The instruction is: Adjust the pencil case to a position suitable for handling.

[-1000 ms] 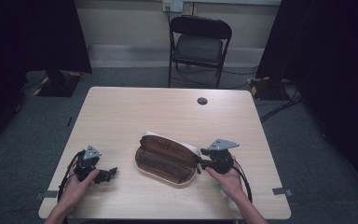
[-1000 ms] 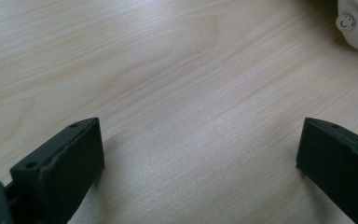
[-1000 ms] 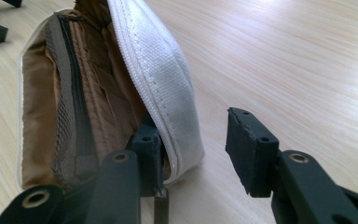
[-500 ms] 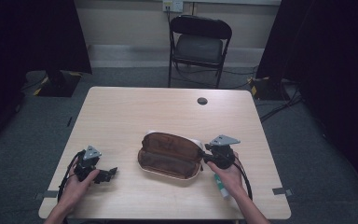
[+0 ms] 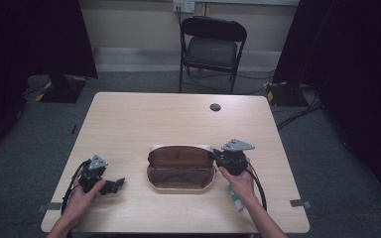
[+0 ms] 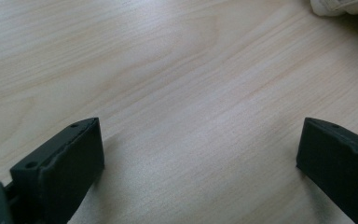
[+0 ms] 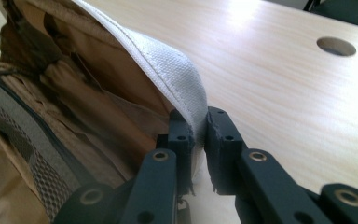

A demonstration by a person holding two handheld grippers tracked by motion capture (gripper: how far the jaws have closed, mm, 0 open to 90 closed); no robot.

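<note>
A pale wooden table [image 5: 178, 124] stands before a black folding chair [image 5: 212, 47] at twelve o'clock. A brown pouch [image 5: 181, 167] lies open near the table's middle. The right gripper [image 5: 217, 157], at the pouch's three o'clock, pinches its white edge [image 7: 182, 77]. The left gripper [image 5: 116, 184], at eight o'clock, rests with jaws wide. A small tube [image 5: 235, 199], perhaps a marker, lies under the right wrist.

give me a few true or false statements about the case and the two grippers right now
1. The case lies open on the table. True.
2. The right hand-held gripper is shut on the case's flap. True.
3. The left hand-held gripper holds the case. False: its jaws are wide apart over bare table.
4. A chair stands beyond the table. True.
5. The case sits at the table's far edge. False: it lies nearer the person's side.
</note>
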